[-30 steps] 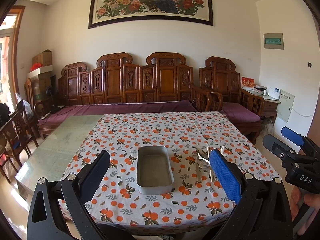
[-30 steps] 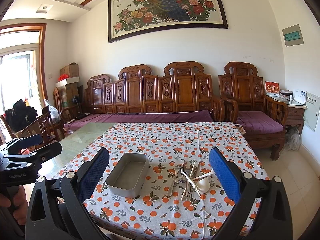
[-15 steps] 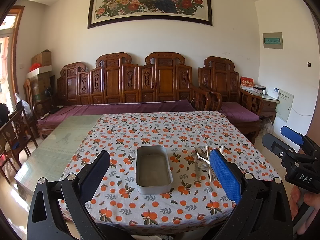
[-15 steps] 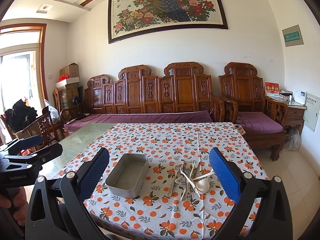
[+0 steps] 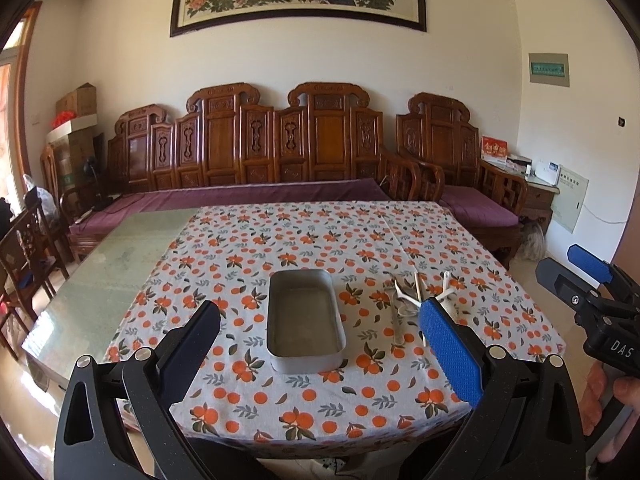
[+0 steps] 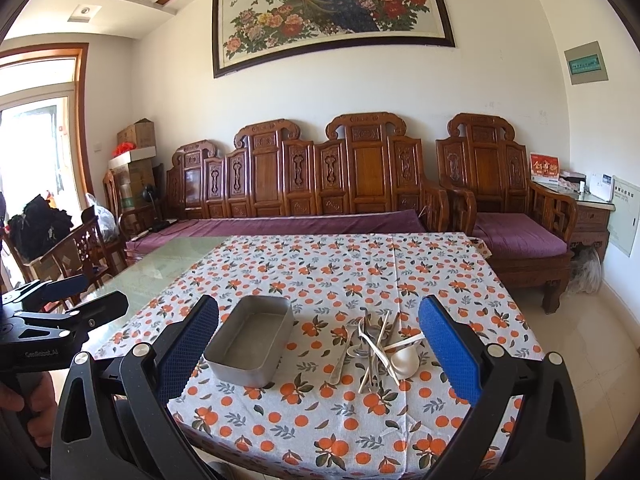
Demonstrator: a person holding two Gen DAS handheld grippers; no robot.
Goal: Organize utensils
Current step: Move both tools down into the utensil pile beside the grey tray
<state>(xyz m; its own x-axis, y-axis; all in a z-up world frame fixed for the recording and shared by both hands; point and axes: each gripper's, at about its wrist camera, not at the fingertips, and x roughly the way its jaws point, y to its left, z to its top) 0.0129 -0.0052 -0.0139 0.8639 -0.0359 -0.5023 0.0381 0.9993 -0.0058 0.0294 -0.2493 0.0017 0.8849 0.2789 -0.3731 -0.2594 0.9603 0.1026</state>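
Note:
An empty grey metal tray (image 5: 305,318) (image 6: 251,339) sits on the orange-patterned tablecloth near the front edge. To its right lies a loose pile of utensils (image 6: 378,346) (image 5: 408,300): metal spoons and forks, chopsticks and a white plastic spoon. My left gripper (image 5: 320,352) is open and empty, held in front of the tray. My right gripper (image 6: 318,350) is open and empty, in front of the tray and pile. Each gripper shows at the edge of the other's view.
The table (image 5: 120,264) has bare glass on its left part. A carved wooden sofa (image 6: 320,184) with purple cushions stands behind it. Wooden chairs (image 5: 24,248) stand at the left, a side cabinet (image 6: 588,216) at the right.
The left gripper has moved a little forward and tilted down, so the tray and utensils sit slightly higher and closer in its view. The right gripper has hardly moved.

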